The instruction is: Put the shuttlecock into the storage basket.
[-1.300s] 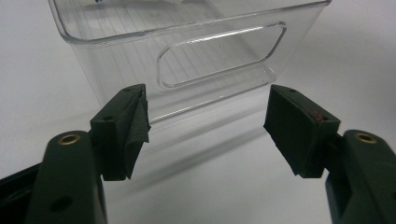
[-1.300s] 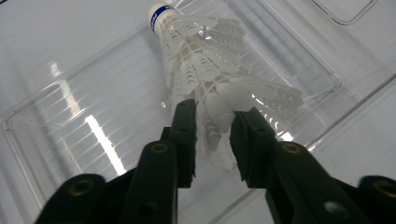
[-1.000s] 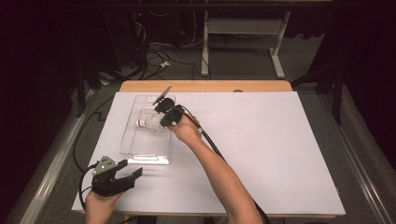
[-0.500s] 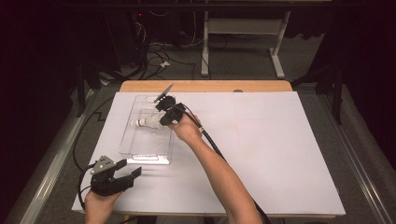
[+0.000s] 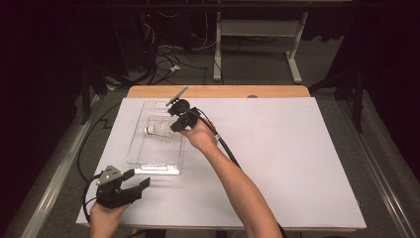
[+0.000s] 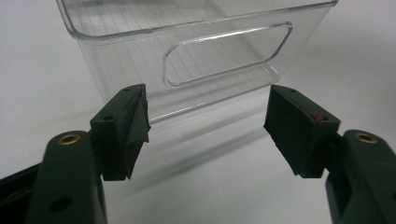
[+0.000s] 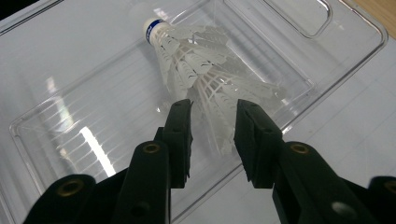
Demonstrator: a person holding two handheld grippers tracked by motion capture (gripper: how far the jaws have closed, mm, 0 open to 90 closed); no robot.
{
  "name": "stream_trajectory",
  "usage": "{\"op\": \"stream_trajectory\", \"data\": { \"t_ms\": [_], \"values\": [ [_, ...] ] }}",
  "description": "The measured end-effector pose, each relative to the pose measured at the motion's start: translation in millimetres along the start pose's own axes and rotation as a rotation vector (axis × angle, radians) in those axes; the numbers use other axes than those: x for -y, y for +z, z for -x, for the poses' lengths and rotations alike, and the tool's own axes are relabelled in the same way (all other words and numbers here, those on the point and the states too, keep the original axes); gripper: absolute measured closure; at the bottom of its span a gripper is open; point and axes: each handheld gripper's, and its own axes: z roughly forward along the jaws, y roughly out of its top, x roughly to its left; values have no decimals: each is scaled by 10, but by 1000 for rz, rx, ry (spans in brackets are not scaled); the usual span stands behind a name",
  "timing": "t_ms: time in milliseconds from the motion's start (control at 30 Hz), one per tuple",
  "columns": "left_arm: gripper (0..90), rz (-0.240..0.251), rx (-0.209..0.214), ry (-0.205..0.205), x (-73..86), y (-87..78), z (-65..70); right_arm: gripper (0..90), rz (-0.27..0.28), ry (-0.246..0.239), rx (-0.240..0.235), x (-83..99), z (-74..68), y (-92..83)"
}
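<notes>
A white shuttlecock (image 5: pixel 157 130) (image 7: pixel 201 65) with a blue-banded cork lies on its side in a clear plastic tray (image 5: pixel 148 159) (image 7: pixel 93 107) at the table's left. My right gripper (image 5: pixel 174 127) (image 7: pixel 212 116) reaches in from the tray's right side. Its jaws have just been opening and stand open, with the end of the feather skirt loose between them. My left gripper (image 5: pixel 138 179) (image 6: pixel 208 121) rests near the front left of the table. It is open and empty, and faces the tray's near end wall (image 6: pixel 219 60) with its handle slot.
White paper (image 5: pixel 297 163) covers the table, and a strip of wood (image 5: pixel 218 91) shows along the far edge. The right gripper's black cable (image 5: pixel 225 146) trails along the forearm. Beyond the table stand a desk frame (image 5: pixel 257 29) and floor cables (image 5: pixel 168 62).
</notes>
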Motion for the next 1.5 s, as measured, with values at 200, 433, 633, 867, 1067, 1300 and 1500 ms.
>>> {"op": "stream_trajectory", "data": {
  "t_ms": [200, 433, 633, 867, 1067, 1300, 1500],
  "values": [
    [314, -1, 1, -1, 0, 3, -4, 657, 40, 10, -11, 48, 27, -75],
    [314, -3, 1, 3, -2, 5, 1, 649, 56, 21, -17, 107, 75, -148],
    [315, -2, 1, 3, -1, 3, 0, 646, 75, 34, -18, 146, 104, -209],
    [315, -1, 0, 3, -1, 1, 2, 639, 84, 51, -19, 204, 150, -246],
    [315, -1, 0, 3, -1, 1, 0, 632, 85, 65, -21, 256, 187, -270],
    [315, -1, 0, 2, 0, 0, 1, 629, 91, 64, -24, 274, 193, -296],
    [315, -1, -1, 1, 0, -3, -2, 628, 92, 64, -26, 289, 193, -299]
  ]
}}
